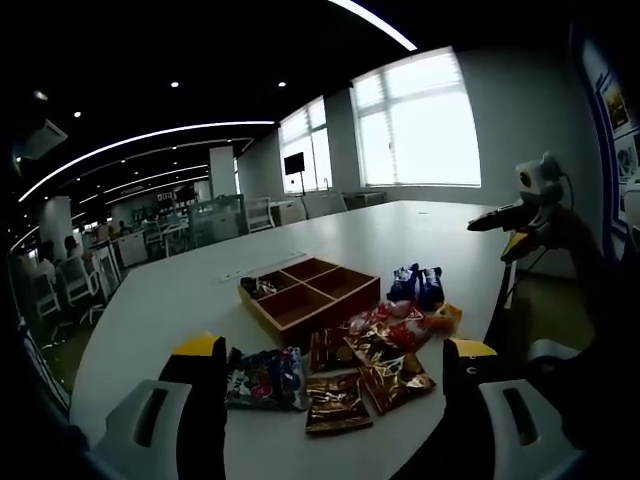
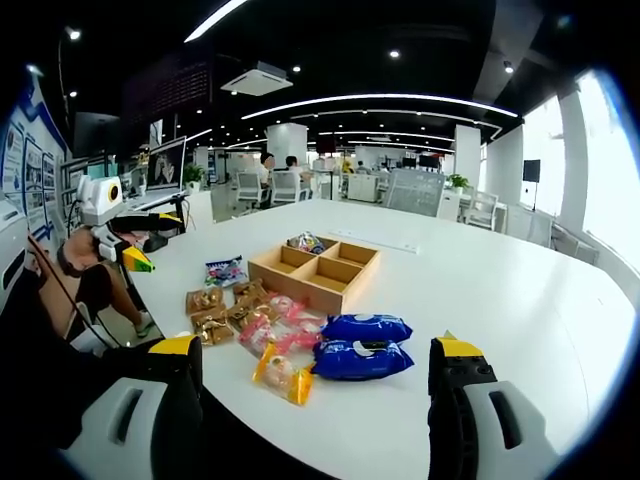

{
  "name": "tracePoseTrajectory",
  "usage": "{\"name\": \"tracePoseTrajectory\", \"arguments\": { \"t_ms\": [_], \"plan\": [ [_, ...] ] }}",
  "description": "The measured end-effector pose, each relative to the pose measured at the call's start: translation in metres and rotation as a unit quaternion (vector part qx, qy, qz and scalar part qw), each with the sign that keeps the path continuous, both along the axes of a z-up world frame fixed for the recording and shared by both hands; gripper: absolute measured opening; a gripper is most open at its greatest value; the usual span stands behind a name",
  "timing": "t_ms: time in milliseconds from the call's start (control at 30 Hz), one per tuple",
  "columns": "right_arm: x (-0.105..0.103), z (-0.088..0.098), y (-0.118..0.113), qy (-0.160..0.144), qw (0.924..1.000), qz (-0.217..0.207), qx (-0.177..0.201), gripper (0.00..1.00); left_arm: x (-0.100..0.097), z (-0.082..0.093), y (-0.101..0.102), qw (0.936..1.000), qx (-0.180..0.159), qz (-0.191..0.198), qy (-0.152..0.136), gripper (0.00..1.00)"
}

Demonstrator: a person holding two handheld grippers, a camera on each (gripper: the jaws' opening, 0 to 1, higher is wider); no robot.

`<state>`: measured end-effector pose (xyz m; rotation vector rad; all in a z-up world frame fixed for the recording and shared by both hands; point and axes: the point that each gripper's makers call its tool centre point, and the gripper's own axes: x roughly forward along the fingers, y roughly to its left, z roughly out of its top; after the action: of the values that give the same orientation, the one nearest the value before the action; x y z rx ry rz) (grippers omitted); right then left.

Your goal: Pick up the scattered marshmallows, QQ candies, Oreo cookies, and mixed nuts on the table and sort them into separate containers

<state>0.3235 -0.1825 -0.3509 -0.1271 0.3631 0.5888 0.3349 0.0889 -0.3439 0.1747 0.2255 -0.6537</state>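
A wooden box (image 1: 312,292) (image 2: 318,272) with four compartments sits on the white table; one corner compartment holds a colourful packet (image 1: 262,287) (image 2: 305,242). Beside the box lie scattered snack packets: two blue Oreo packs (image 1: 418,285) (image 2: 362,344), brown-gold nut packets (image 1: 337,402) (image 2: 206,300), pink-red packets (image 1: 385,325) (image 2: 282,322), a multicoloured candy bag (image 1: 264,380) (image 2: 225,270) and an orange-yellow packet (image 1: 446,316) (image 2: 283,376). My left gripper (image 1: 334,347) (image 2: 135,238) is open and empty, above the table near the packets. My right gripper (image 2: 315,348) (image 1: 518,218) is open and empty too.
The big white table (image 1: 180,300) (image 2: 500,290) stretches wide and bare beyond the box. A person (image 2: 82,272) sits at its edge behind the left gripper. Office chairs and desks (image 2: 290,185) stand further back, windows (image 1: 420,125) along one wall.
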Motion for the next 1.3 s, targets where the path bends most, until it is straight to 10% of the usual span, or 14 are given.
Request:
{"name": "tracePoseTrajectory", "arguments": {
  "t_ms": [1300],
  "plan": [
    [-0.002,-0.050,0.050,0.065,0.9956,0.068,-0.004,0.66,-0.008,0.001,-0.008,0.9998,-0.003,-0.017,0.002,0.90]
  ]
}}
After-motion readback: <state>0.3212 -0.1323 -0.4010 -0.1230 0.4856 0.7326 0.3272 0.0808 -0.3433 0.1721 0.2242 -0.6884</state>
